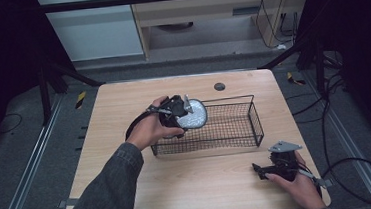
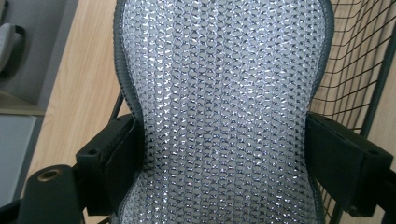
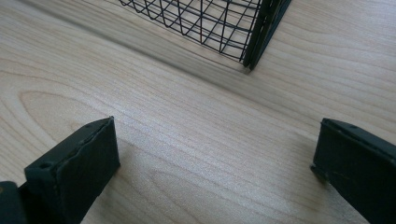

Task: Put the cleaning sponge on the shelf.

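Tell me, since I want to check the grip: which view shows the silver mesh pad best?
The left gripper view: the pad appears close up, pinched between both jaws. The high view shows it small at the basket.

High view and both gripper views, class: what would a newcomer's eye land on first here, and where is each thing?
First comes the silvery mesh pad, pinched at its narrow waist between the jaws of the left gripper and held over the left end of the black wire basket in the middle of the wooden table. Next is the right gripper, resting near the table's front right corner with its jaws wide apart.
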Motion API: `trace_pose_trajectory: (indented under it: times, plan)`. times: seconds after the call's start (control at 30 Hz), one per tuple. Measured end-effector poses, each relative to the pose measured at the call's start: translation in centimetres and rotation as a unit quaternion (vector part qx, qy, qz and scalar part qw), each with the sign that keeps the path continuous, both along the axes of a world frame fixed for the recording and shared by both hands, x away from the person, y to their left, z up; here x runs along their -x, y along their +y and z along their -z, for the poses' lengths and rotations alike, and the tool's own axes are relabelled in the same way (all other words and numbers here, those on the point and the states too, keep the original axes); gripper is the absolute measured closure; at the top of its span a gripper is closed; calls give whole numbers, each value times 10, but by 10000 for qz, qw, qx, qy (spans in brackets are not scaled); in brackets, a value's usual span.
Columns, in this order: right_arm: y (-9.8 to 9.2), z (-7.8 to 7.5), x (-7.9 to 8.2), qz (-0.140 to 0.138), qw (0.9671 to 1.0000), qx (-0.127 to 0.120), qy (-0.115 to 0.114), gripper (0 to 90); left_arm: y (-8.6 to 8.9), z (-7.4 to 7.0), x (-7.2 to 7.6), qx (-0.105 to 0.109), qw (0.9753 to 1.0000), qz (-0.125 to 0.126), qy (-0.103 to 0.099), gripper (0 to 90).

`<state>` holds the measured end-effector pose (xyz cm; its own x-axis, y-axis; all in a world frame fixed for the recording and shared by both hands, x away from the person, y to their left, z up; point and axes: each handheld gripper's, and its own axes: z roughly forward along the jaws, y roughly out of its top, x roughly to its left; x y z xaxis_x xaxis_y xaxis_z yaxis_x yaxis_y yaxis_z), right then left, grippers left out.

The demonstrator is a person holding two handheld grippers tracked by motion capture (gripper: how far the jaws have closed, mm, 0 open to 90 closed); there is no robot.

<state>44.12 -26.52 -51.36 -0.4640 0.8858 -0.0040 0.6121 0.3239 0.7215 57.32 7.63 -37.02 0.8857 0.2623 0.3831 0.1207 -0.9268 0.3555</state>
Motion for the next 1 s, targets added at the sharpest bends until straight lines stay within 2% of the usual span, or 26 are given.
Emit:
trace_pose_trajectory:
  times: [0.3,0.73,0.83,0.97,1.0]
  plan:
    - [0,0,0,1,10000,-3,5,4,2,3,0,-25,10000,-43,2,141]
    - [0,0,0,-8,10000,23,-20,4,-5,12,-1,-82,10000,-16,50,137]
    - [0,1,0,-18,10000,50,-44,4,-6,15,-3,-107,9999,-17,116,135]
    - [0,1,0,-18,10000,58,-45,4,-7,16,-4,-72,9999,-29,110,127]
    - [0,1,0,-18,10000,58,-45,4,-7,18,-4,3,9998,-67,165,123]
